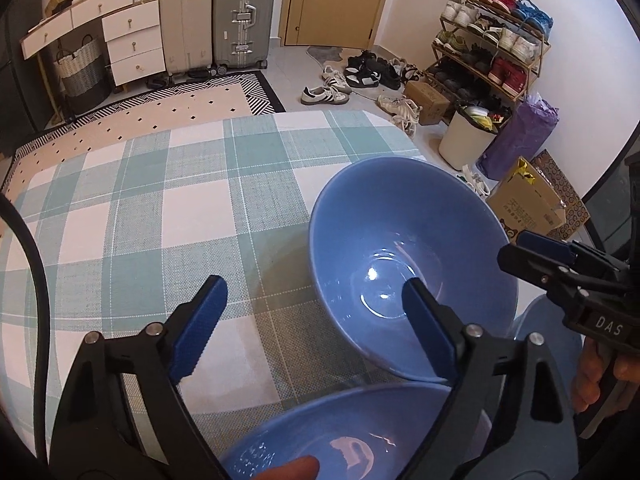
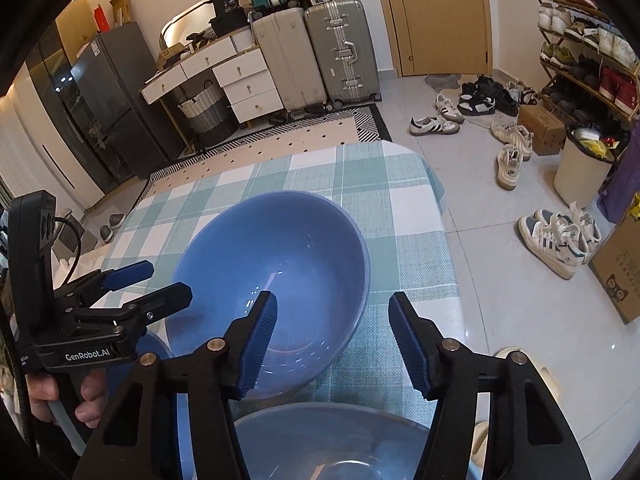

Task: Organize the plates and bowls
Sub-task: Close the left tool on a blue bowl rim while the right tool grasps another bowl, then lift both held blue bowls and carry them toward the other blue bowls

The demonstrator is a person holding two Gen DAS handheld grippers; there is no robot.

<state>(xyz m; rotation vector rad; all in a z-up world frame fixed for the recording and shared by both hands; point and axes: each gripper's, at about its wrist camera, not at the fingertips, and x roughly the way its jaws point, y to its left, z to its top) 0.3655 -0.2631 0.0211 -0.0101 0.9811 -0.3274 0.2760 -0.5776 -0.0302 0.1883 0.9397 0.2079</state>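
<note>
Right claw (image 2: 332, 336) straddles rim, glossy round blue bowl (image 2: 280, 248).

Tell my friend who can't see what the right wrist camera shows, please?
The right gripper is open around the rim of a big blue bowl on a green checked tablecloth. The left gripper reaches in from the left, and another blue dish sits nearest the camera.

Both tools are matte black, with triangular cut-outs in their arms, round silver screw heads at the pivots and ribbed blue pads lining the fingers. The left tool (image 1: 316, 322) carries white "GenRobot.AI" lettering on its side, and a black cable curves away at its 9 o'clock. The right tool (image 2: 332, 336) shows white "DAS" lettering on its body.
</note>
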